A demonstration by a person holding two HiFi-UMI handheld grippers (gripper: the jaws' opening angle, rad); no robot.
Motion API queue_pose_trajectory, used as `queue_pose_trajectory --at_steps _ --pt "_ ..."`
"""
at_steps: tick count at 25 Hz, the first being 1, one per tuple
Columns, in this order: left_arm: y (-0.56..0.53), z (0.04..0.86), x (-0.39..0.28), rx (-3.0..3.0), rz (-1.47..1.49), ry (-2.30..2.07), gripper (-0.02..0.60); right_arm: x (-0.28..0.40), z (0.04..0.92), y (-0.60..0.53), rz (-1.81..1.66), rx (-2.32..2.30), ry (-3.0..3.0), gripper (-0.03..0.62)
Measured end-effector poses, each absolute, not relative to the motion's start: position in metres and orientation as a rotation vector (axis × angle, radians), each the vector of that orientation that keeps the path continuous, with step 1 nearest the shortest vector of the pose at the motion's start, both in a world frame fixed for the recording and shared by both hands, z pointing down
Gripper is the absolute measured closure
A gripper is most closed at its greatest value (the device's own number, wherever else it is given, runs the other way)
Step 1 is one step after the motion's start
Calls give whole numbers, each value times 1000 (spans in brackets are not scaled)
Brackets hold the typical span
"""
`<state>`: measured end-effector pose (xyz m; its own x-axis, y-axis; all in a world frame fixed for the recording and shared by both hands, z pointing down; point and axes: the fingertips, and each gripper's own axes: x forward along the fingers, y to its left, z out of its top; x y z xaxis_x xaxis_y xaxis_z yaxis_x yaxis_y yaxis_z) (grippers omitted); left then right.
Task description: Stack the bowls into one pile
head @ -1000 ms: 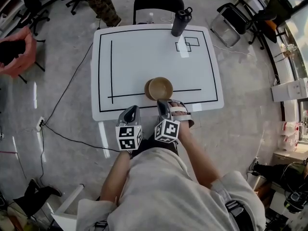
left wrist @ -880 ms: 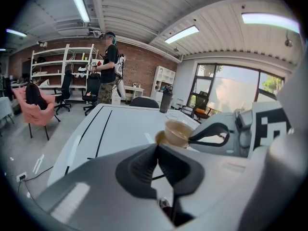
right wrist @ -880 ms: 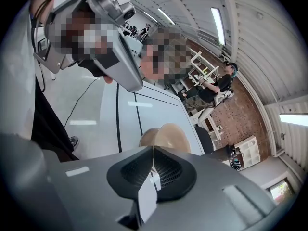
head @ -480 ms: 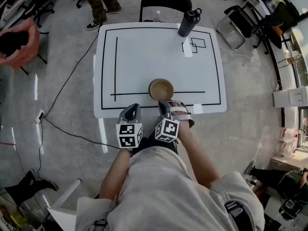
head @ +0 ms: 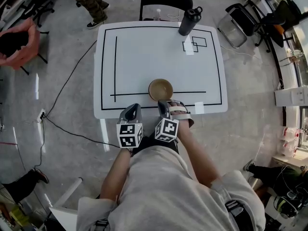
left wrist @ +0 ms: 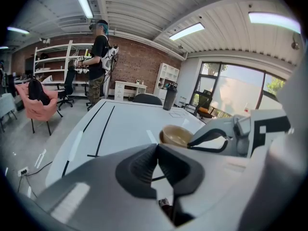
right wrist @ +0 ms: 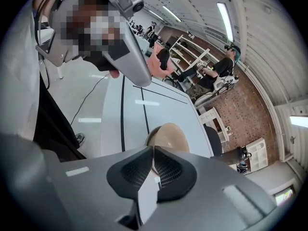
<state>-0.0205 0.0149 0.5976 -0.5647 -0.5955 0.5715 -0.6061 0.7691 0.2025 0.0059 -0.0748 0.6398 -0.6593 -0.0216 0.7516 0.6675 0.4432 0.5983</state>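
Near the front edge of the white black-lined counter sits the tan round bowl, judged rigid, fairly light and smooth-walled, best pinched across its rim; my left tool and right tool hang just short of it, both fully closed, holding nothing.

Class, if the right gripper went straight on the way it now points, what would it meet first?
Probably the tan bowl, which sits directly beyond the shut jaws of the right gripper, near the front edge of the white table. Depth is unclear, so the table edge might come first.
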Motion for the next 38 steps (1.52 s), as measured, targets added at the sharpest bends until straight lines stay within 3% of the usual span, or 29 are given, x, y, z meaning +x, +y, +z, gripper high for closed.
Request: queue_pose_trajectory --at_steps 25,34,38 --pt "20 600 -18 882 37 -2314 580 2 654 -73 -1232 -540 -1983 577" --pt "22 590 -15 888 44 -2341 578 5 647 -74 -1174 -502 -2041 524" --pt "18 585 -15 903 59 -2367 580 1 628 -74 -1120 -456 -2171 538"
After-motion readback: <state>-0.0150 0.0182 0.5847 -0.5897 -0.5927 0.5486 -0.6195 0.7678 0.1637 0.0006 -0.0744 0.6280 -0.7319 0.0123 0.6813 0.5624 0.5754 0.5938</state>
